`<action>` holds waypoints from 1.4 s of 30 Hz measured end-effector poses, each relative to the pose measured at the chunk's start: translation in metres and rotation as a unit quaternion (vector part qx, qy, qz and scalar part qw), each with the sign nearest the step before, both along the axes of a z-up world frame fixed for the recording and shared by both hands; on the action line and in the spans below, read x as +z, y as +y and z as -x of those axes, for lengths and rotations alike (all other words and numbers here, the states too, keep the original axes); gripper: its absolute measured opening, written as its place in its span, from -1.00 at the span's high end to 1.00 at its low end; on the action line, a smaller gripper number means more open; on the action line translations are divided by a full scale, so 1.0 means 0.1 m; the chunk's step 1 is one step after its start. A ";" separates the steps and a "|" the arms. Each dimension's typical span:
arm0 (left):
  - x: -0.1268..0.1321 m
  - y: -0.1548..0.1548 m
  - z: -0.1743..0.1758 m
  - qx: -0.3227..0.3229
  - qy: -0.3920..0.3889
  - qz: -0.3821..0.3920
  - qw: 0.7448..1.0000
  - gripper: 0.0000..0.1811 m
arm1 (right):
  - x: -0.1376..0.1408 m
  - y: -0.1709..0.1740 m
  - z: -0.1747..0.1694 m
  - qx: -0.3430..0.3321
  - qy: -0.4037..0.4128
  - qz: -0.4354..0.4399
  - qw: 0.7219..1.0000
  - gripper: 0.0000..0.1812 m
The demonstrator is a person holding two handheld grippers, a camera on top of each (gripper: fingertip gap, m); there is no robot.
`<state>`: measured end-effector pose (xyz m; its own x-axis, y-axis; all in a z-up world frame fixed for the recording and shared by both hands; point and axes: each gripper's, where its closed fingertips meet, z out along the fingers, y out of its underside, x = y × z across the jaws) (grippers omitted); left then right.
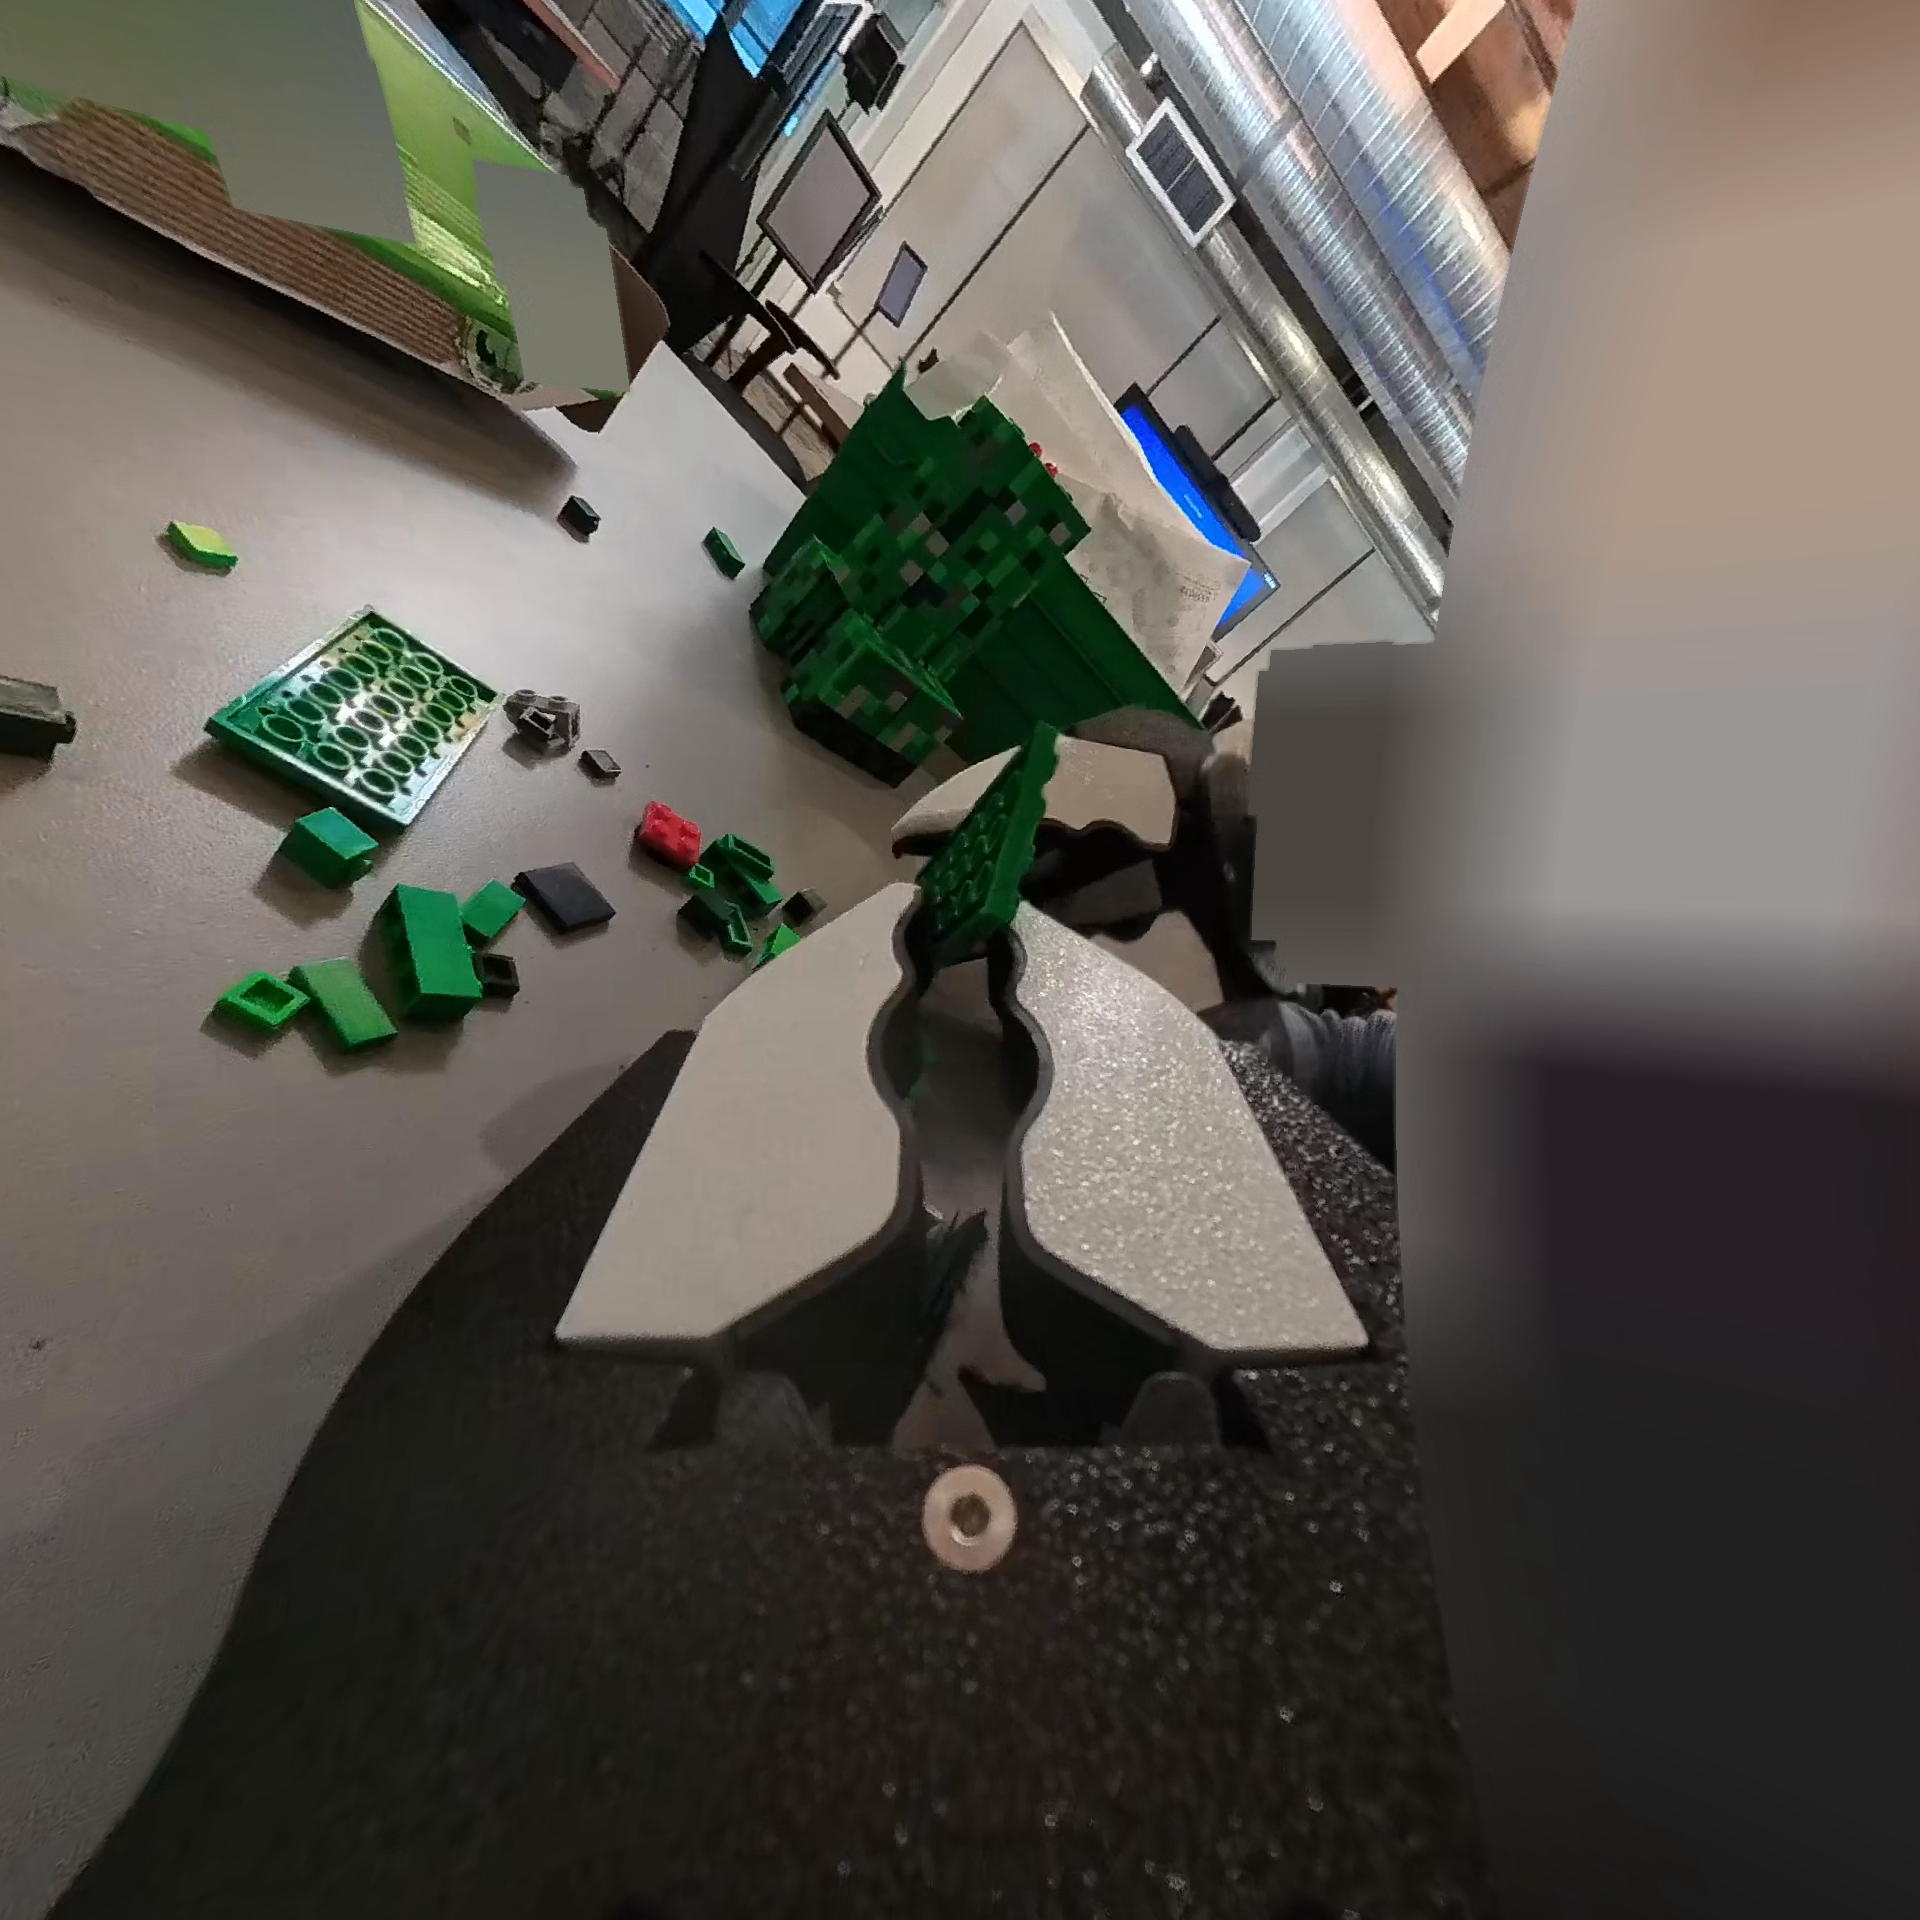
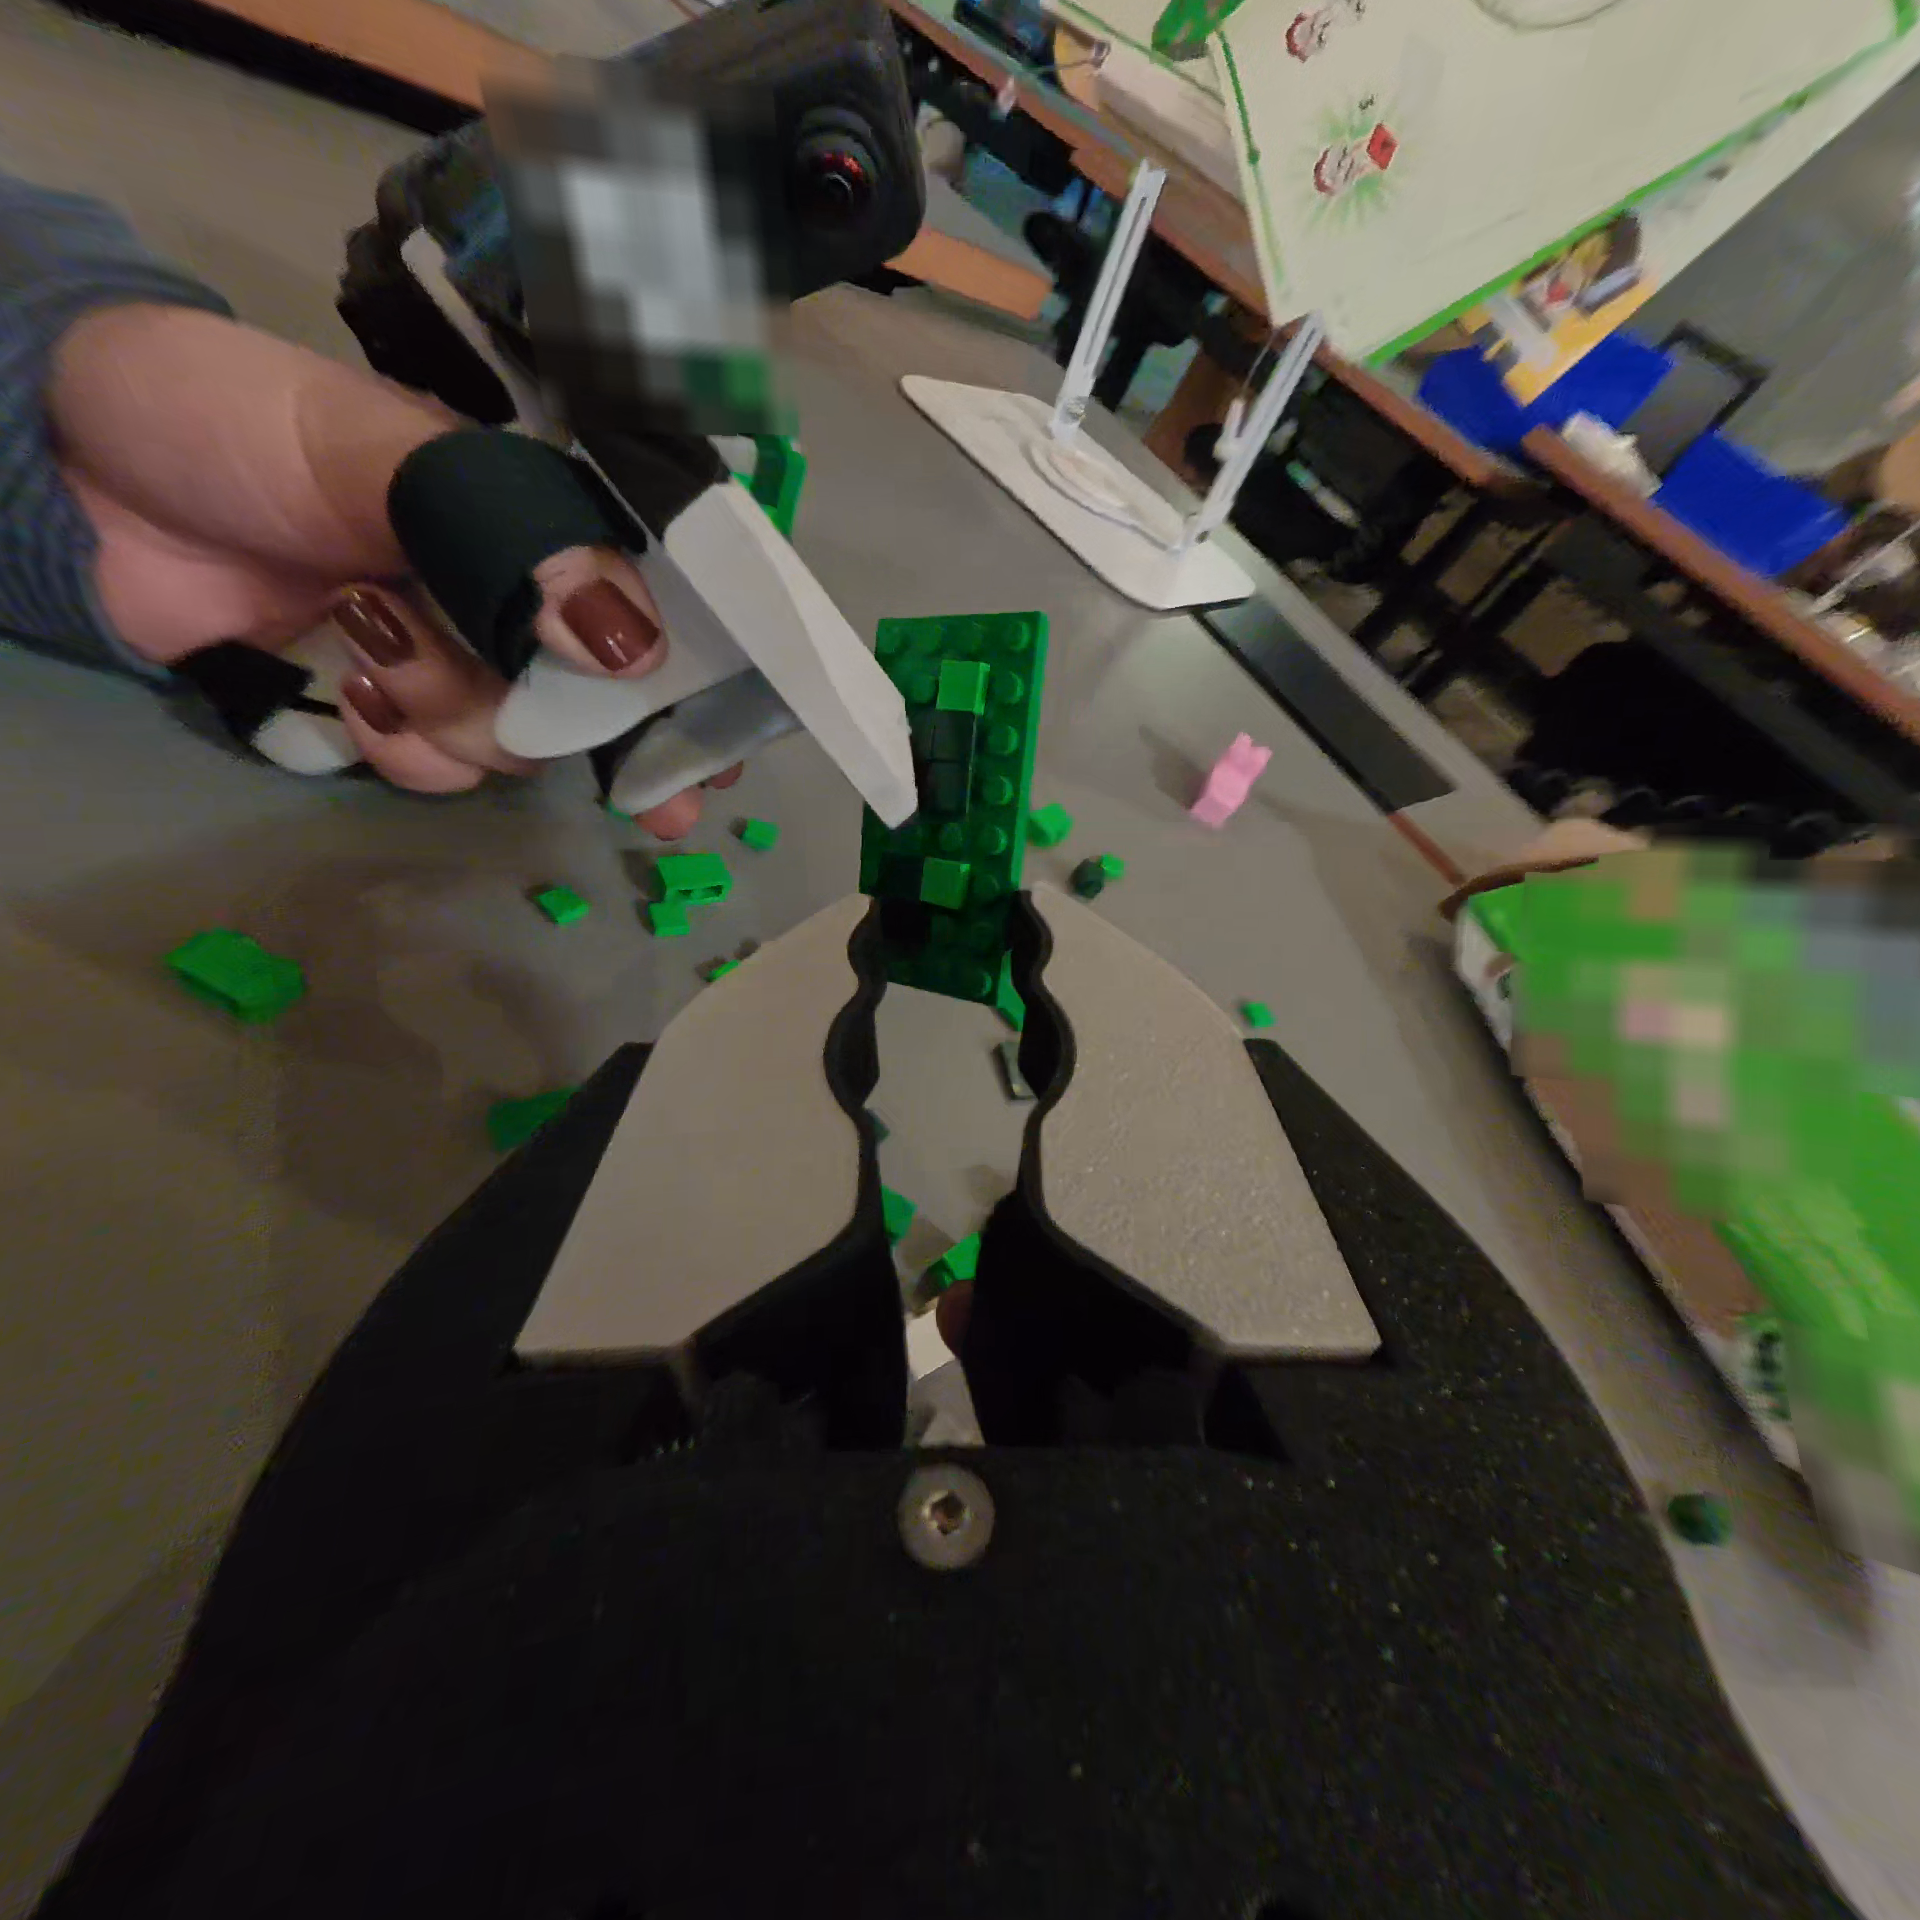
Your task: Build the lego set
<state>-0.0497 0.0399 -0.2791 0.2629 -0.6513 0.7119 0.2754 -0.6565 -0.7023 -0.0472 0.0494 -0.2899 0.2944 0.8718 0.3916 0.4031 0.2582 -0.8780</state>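
Note:
A long green plate (image 2: 971,727) with small light and dark green tiles on its studs is held in the air between both grippers. My right gripper (image 2: 945,925) is shut on its lower end. My left gripper (image 1: 961,914) is shut on the same plate (image 1: 987,842), seen edge-on. In the right wrist view the left gripper (image 2: 899,805) comes in from the upper left and clamps the plate's left edge. The right gripper's grey fingers (image 1: 1101,769) show just behind the plate. A large green pixel-patterned build (image 1: 914,592) stands on the table beyond.
A green square plate (image 1: 353,717) lies underside up, with loose green, black and red bricks (image 1: 670,831) around it on the grey table (image 1: 208,1195). An open box (image 1: 312,270) lies far left. A pink piece (image 2: 1231,779), a white booklet stand (image 2: 1091,499) and a box (image 2: 1662,1195) are there too. Both grippers' tips are close together, under 4 cm apart. The large green pixel-patterned build (image 1: 914,592) is about 25 cm from both grippers' fingertips.

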 end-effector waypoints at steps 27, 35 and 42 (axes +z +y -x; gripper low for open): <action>0.03 0.04 0.01 0.041 0.004 -0.024 0.999 0.93 | 0.10 -0.02 0.05 -0.001 0.052 0.031 0.998 0.71; 0.02 0.02 0.00 0.026 -0.003 -0.008 1.000 0.92 | 0.10 0.00 0.04 -0.019 0.016 -0.032 0.999 0.74; 0.04 -0.01 -0.02 0.016 -0.003 -0.021 1.000 0.94 | 0.13 -0.04 0.02 0.025 0.073 0.099 0.992 0.75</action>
